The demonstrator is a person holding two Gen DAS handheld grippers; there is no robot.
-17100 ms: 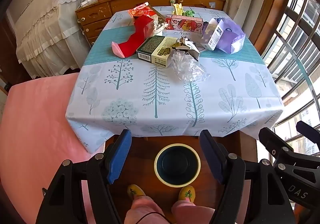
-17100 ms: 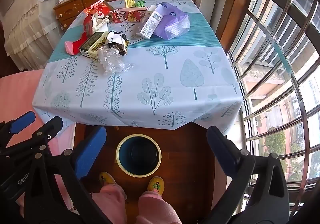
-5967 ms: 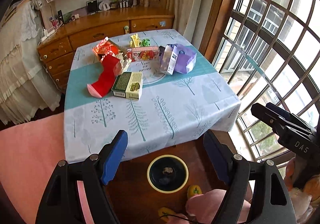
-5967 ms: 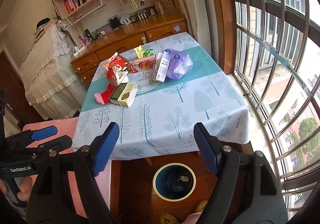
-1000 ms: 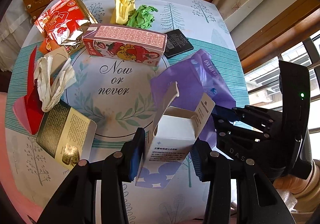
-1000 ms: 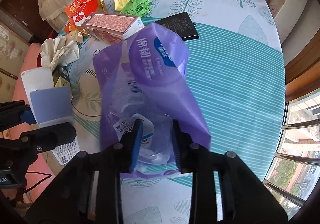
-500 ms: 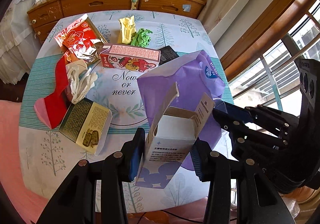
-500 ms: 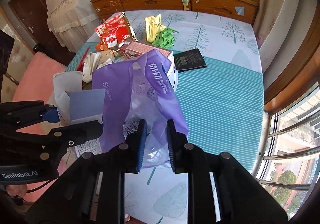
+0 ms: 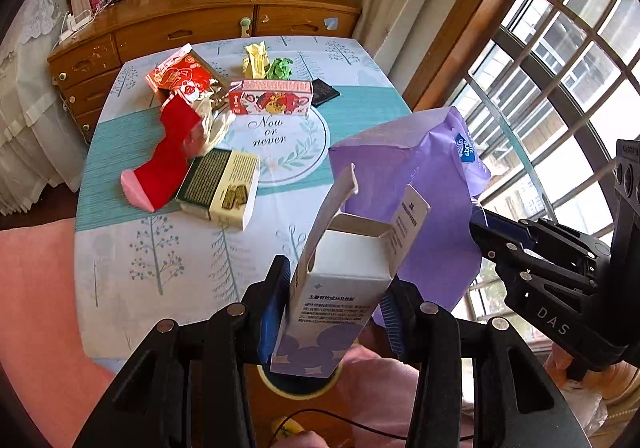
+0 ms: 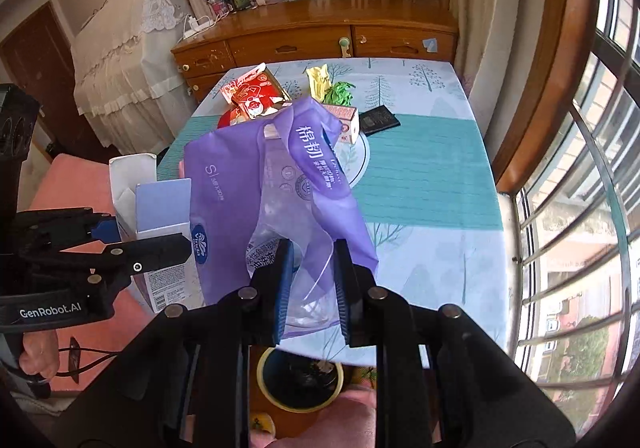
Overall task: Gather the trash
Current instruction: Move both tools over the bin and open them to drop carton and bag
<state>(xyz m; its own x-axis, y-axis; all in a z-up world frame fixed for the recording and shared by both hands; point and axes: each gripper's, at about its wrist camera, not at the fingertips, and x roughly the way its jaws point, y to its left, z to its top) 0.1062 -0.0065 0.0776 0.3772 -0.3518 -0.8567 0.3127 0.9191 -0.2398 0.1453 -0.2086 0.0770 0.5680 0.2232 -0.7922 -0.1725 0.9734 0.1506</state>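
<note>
My left gripper (image 9: 334, 308) is shut on an open white and purple carton (image 9: 344, 288), held off the table's near edge above the round yellow-rimmed trash bin (image 9: 298, 382). My right gripper (image 10: 312, 280) is shut on a purple plastic bag (image 10: 280, 184), held above the same bin (image 10: 300, 380), which has some trash inside. The carton also shows at the left of the right wrist view (image 10: 156, 216), and the bag shows beside the carton in the left wrist view (image 9: 424, 200).
On the tree-print tablecloth (image 9: 168, 256) lie a red sock-shaped wrapper (image 9: 164, 160), a green and cream box (image 9: 222, 188), a pink strawberry carton (image 9: 270, 98), a red snack bag (image 9: 180, 74), yellow and green crumpled papers (image 9: 266, 64) and a black card (image 9: 325, 92). Window bars (image 10: 580, 208) stand right; a pink cushion (image 9: 36, 308) lies left.
Both grippers have pulled back and up from the table with the carton and the purple bag. They now hang beyond the table's near edge over the bin.
</note>
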